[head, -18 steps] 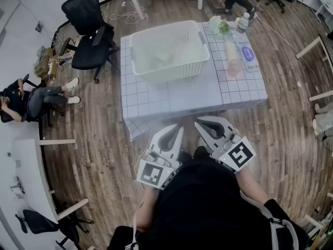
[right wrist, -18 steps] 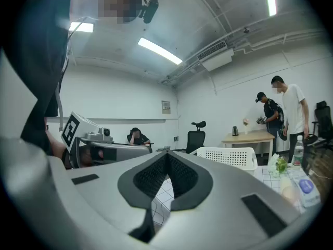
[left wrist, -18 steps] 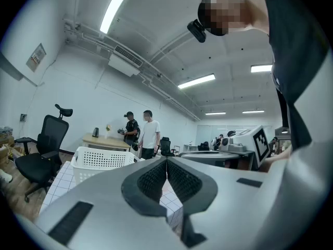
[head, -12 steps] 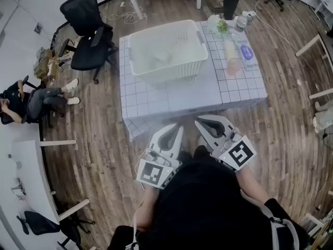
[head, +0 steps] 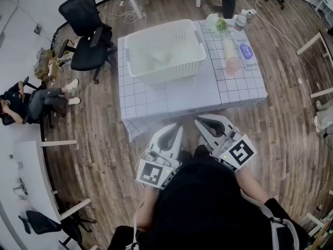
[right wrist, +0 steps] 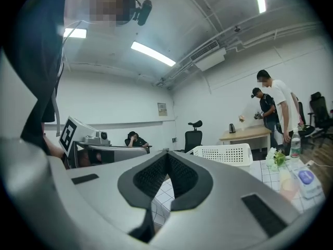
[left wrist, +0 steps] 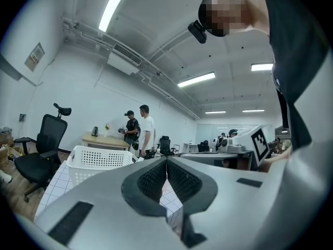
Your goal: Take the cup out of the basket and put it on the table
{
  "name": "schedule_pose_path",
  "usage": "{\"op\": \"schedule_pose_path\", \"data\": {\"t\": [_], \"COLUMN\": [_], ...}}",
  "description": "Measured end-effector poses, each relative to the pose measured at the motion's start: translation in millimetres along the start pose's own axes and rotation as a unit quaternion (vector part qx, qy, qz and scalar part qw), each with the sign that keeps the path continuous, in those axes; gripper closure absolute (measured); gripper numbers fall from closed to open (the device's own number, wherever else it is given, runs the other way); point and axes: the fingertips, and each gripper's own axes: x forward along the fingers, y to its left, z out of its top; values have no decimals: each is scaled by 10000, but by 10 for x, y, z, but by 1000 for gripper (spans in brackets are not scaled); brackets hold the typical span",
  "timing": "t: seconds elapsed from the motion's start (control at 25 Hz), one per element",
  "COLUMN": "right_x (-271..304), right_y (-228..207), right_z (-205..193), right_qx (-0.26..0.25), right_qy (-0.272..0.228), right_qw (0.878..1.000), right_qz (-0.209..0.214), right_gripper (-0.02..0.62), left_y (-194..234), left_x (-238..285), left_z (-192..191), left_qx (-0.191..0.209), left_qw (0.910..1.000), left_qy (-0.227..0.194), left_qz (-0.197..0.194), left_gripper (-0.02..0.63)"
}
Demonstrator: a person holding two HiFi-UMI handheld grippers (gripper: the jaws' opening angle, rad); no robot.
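Head view: left claw (head: 179,127) and right claw (head: 201,122) were held side by side against the person's body, tips pointing at the table (head: 171,100) and stopping just short of its near edge.

Left gripper view: jaws were closed tip to tip, with nothing between the pads (left wrist: 153,178). Right gripper view: same, pads (right wrist: 179,176) met at the tips and held nothing.

White basket (head: 166,69) sat on the table ahead of both claws, well apart from them, a bit left of the left claw's line. A pale shape (head: 157,60) lay inside the basket, too blurred to tell for sure that it was the cup. Neither claw touched basket or table.

Ahead and right of the right claw, at the table's far corner, were a bottle (head: 240,21) and a small plant (head: 218,24). A black chair (head: 86,30) stood far off to the left claw's left.
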Motion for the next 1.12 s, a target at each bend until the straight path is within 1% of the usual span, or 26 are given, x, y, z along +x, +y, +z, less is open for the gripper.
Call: {"op": "schedule_pose_path", "data": {"t": [0.32, 0.64, 0.84, 1.12], "right_x": [-61, -230, -328, -279], "right_y": [-151, -354, -428, -483], "right_z": [-12, -49, -51, -63], "right_qx": [38, 53, 112, 157], "right_qy": [32, 112, 142, 201], "right_qw": [9996, 9987, 9983, 9978], "right_qz": [273, 489, 550, 606], "right_gripper": [581, 581, 581, 581], "left_y": [-62, -235, -358, -277], "left_x": [172, 368, 440, 408], "left_z": [6, -26, -44, -49], "left_qx": [-29, -48, -63, -110], "left_qw": [9998, 9992, 9992, 9984], "left_qy": [-57, -60, -16, 18], "left_qz": [186, 397, 406, 555], "left_gripper": [595, 595, 595, 595]}}
